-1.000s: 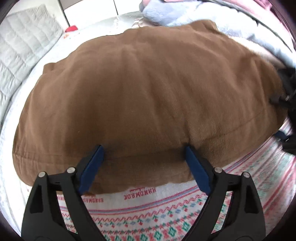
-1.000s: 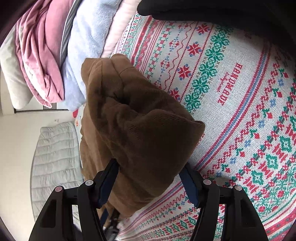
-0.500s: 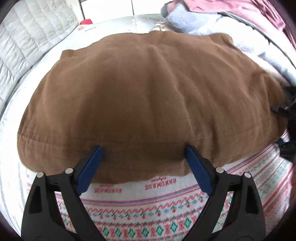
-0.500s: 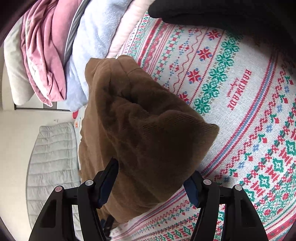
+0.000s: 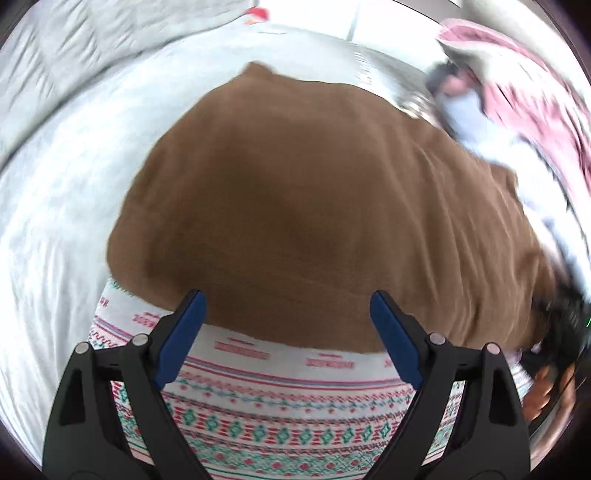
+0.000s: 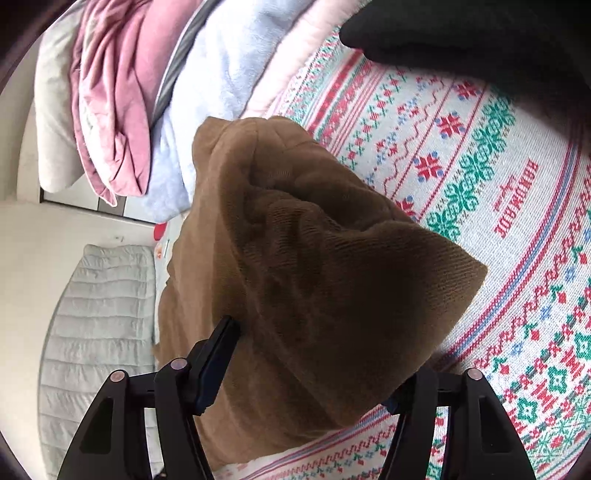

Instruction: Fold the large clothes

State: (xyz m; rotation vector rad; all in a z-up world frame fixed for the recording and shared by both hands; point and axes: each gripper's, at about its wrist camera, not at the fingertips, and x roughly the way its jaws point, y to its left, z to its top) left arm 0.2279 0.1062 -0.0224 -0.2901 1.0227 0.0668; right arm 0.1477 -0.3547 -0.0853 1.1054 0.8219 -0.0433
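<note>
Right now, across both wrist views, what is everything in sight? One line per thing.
brown garment: one, brown, spread on the patterned cloth, one bunched end between the right gripper's jaws
patterned cloth: one, white with red and green motifs, under the garment
pile of clothes: several, pink, pale blue, cream, beyond the garment
quilted pad: one, grey, at the far edge
black fabric: one, top of right view
left gripper: black, blue pads, open, empty
right gripper: black, jaws just closing around the bunched end
</note>
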